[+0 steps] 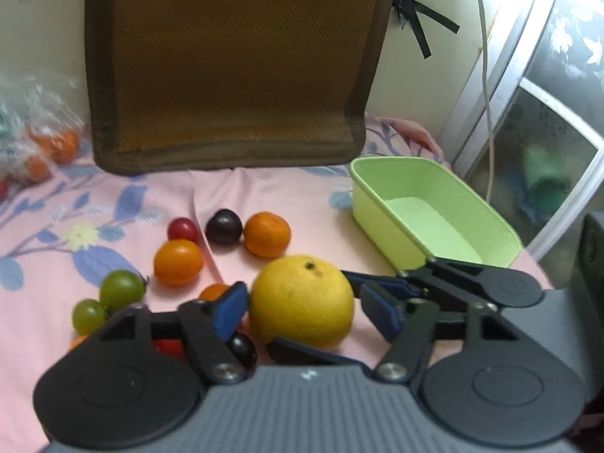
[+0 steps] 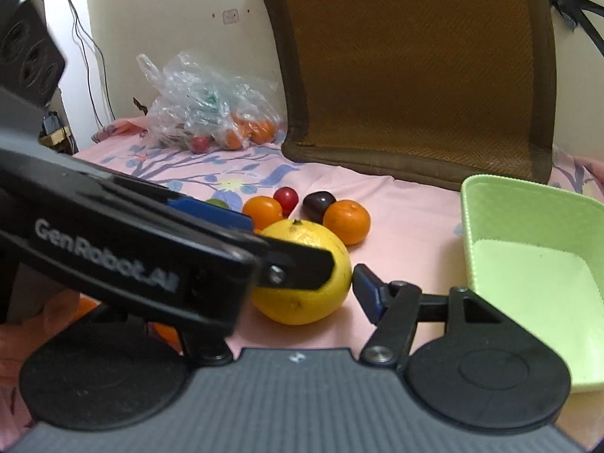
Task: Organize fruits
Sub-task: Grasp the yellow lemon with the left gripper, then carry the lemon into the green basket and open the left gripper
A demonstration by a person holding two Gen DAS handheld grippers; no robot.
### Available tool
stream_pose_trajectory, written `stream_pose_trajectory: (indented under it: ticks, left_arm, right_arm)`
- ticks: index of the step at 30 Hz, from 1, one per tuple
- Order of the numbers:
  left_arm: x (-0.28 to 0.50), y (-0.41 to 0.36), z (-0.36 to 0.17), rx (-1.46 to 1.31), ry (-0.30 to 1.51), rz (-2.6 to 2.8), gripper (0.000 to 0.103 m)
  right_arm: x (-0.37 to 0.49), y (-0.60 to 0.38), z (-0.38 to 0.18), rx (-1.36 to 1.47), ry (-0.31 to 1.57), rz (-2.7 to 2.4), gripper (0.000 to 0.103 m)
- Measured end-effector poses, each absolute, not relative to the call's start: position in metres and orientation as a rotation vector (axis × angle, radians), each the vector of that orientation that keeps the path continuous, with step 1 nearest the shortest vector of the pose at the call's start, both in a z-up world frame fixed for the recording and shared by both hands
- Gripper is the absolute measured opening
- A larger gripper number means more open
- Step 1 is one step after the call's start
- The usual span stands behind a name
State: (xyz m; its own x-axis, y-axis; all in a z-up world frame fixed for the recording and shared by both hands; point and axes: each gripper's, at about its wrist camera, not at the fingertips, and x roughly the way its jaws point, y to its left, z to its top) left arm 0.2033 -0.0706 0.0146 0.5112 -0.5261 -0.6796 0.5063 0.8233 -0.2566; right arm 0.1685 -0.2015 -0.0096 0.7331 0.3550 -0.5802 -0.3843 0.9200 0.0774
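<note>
A large yellow citrus (image 1: 302, 287) rests on the pink flowered cloth (image 1: 302, 192). My left gripper (image 1: 302, 302) is open and straddles it: the left pad (image 1: 230, 309) touches the peel, and the right pad (image 1: 381, 313) stands a sliver off. My right gripper (image 2: 298, 294) is open around the same citrus (image 2: 302, 302), with its right finger (image 2: 368, 294) just clear of the peel and its left finger hidden behind the left gripper (image 2: 290, 241). A mandarin (image 1: 267, 234), a dark plum (image 1: 223, 226) and several small tomatoes (image 1: 178, 262) lie behind. The light green tub (image 1: 377, 162) is empty.
A brown woven mat (image 1: 234, 56) leans on the wall at the back. A clear plastic bag (image 2: 204, 102) holding more fruit sits at the far left. The green tub (image 2: 468, 226) stands at the cloth's right edge, with a white cable (image 1: 487, 75) and a glass door (image 1: 547, 113) beyond. A hand (image 2: 56, 309) shows low left.
</note>
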Motion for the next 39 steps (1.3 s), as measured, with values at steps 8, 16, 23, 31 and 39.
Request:
stream_pose_trajectory:
  ticks: [8,16,23,31,39]
  left_arm:
    - [0.176,-0.097,0.056,-0.043,0.714,-0.62,0.063]
    - [0.171,-0.203,0.061,-0.026,0.638,-0.716,0.064]
    - [0.196,-0.254,0.035,-0.036,0.743,-0.723,0.065]
    - [0.195,-0.252,0.032,-0.02,0.777,-0.688,0.063]
    - [0.138,-0.138,0.071,-0.137,0.622,-0.703,0.073]
  right_arm:
    - [0.144,-0.217,0.004,0.006,0.517,0.391,0.064]
    - [0.108,-0.286,0.035,-0.002,0.34,0.26,0.064]
    - [0.119,-0.351,0.02,0.021,0.424,0.138,0.064]
    - [0.126,-0.354,0.01,-0.02,0.428,0.125,0.065]
    - [0.08,-0.34,0.029,0.036,0.298,0.108,0.065]
